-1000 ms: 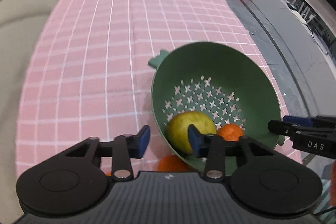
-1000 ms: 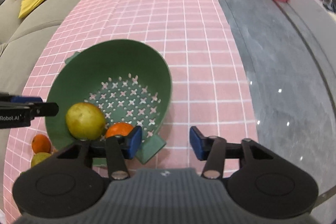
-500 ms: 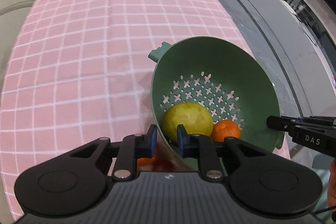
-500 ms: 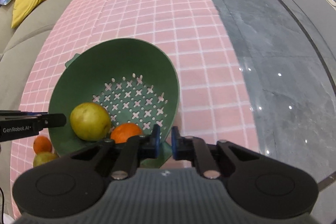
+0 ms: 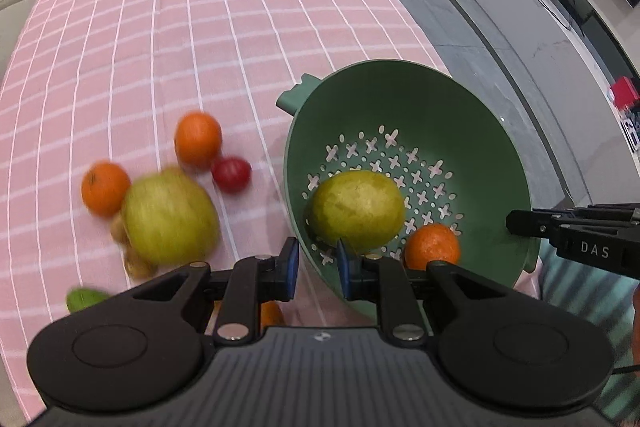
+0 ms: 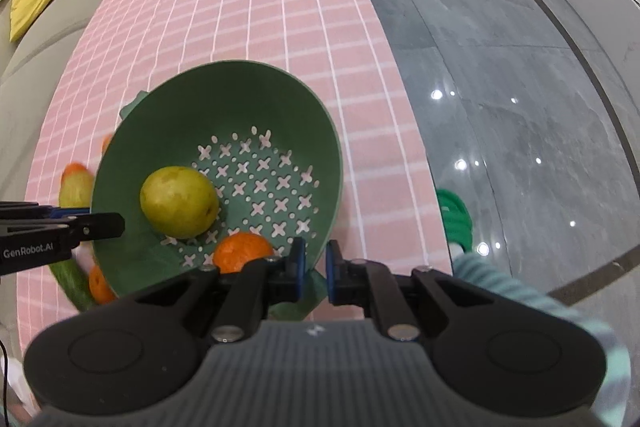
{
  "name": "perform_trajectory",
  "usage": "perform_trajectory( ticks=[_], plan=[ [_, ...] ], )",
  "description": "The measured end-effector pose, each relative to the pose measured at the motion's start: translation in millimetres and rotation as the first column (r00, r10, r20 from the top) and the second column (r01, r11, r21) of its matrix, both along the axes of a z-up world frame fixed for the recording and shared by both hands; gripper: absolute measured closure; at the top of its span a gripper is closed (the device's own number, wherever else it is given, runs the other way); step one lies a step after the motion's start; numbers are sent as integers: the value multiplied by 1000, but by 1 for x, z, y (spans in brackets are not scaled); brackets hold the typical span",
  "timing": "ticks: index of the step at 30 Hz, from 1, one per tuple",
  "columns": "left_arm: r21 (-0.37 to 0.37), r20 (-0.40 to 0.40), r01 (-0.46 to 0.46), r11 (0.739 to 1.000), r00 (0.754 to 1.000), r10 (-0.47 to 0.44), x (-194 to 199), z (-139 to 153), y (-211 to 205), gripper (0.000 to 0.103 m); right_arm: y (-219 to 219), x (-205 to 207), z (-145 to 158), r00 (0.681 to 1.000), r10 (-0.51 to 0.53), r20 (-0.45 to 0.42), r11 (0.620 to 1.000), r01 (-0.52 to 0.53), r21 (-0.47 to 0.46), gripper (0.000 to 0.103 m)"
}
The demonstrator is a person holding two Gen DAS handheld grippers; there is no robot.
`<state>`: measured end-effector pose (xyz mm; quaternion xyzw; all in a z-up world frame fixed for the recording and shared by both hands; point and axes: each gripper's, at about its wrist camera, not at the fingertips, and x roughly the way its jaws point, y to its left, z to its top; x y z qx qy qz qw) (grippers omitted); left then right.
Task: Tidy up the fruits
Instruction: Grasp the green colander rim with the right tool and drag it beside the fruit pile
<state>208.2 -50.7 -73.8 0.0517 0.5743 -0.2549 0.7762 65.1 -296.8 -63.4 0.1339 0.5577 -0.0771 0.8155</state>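
On the pink, white-gridded cloth point(image 5: 168, 39), a loose cluster of round fruit point(image 5: 168, 215), smooth-skinned and blurred, is noted at the left, just beside the matte green plastic colander point(image 5: 472, 131). The colander, a round bowl pierced with cross-shaped holes, is tilted with its mouth toward the cameras; a dull yellow-green fruit point(image 5: 356, 211) and a pebbled orange point(image 5: 432, 245) are lodged at its low side. The left gripper point(image 5: 314, 269) is clamped on the near-left rim, and the right gripper point(image 6: 316, 267) on the near-right rim.
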Motion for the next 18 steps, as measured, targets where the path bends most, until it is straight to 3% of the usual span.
perform_trajectory(
  ticks=[8, 13, 15, 18],
  plan=[
    [-10, 2, -5, 1000, 1000, 5, -31, 4, 10, 81, 10, -36, 1, 1000, 14, -13, 1000, -14, -6, 98],
    [5, 47, -20, 1000, 999, 19, -38, 9, 15, 77, 14, -38, 2, 1000, 30, -2, 999, -30, -42, 97],
    [-5, 60, -31, 999, 998, 32, -41, 18, 22, 73, 15, -38, 5, 999, 39, 11, 995, -38, -93, 82],
    [-13, 94, -65, 998, 993, 66, -43, 34, 37, 64, 19, -41, 17, 997, 58, 57, 989, -50, -137, 71]
  ],
)
